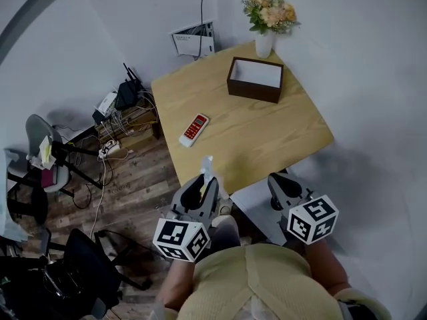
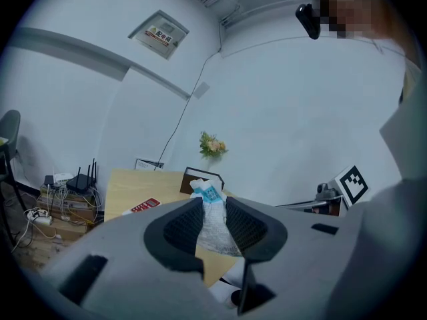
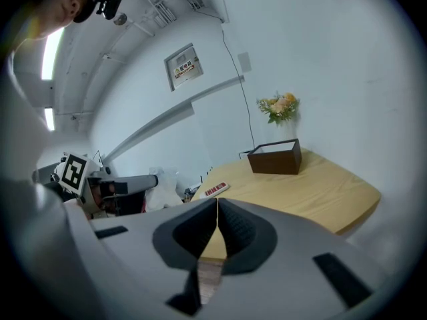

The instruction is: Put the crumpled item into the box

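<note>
Progress: pickup looks done; carry and drop are left, as I judge it.
Left gripper [image 2: 215, 211]: jaws partly closed and clamped on the crumpled item [image 2: 212, 229], a white wrapper with blue print whose tip pokes out past the pads.
Item position: lower centre of the head view, held over the near edge of the table [image 1: 267, 135], well apart from the box [image 1: 254, 90].
Box: dark brown with an open top, its white inside empty as far as shows; upper centre of the head view, near the flower vase [image 1: 264, 44].
Right gripper [image 3: 217, 227]: jaws together with nothing between them; lower right of the head view, off the table's near corner.
Left to do: carry the item to above the box and let go.
Obstacle: red remote [image 1: 194, 129] lies to the left of the likely path.
</note>
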Motion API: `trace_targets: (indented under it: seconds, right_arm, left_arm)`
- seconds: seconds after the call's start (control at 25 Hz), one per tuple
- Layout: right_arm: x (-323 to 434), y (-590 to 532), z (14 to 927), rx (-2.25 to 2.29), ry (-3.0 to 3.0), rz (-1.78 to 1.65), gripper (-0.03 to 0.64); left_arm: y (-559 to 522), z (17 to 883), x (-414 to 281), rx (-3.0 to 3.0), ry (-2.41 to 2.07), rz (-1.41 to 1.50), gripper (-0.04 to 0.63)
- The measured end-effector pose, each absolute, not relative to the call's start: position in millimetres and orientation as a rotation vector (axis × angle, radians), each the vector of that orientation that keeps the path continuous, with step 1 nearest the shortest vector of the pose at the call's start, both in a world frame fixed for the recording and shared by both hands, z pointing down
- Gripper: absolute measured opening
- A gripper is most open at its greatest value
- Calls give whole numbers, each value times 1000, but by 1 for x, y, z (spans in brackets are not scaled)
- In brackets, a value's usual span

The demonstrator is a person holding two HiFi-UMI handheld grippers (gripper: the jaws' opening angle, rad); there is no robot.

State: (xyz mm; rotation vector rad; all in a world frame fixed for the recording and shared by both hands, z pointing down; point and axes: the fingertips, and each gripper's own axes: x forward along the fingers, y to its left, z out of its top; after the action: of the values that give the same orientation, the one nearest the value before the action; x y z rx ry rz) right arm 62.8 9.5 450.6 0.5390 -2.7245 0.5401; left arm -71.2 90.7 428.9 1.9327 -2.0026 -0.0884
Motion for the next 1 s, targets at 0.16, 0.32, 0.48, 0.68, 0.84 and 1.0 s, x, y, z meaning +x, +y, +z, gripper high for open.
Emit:
trace_targets:
  seconds: [0.16, 0.32, 0.48, 0.68, 0.84, 1.0]
  right_arm:
    - [45, -2, 448, 551, -2722, 533, 29]
    - [28, -13, 444, 567, -2722, 526, 29]
    - [13, -24, 441, 584, -2719, 515, 29]
    - [-3, -41, 435, 625, -2706, 499, 31]
    - [-10, -58, 433, 664, -2694, 498, 30]
    - [-14, -74, 430, 707, -2681, 500, 30]
  left_arm:
    - [75, 427, -87, 1951, -1982, -88, 117]
    - [60, 425, -101, 1976, -1955, -88, 117]
    - [41, 422, -114, 2005, -1924, -87, 117]
    - [20, 419, -128, 2046, -1876, -79, 117]
    - [0, 419, -136, 2074, -1839, -73, 117]
    - [-20, 414, -142, 2108, -1804, -73, 117]
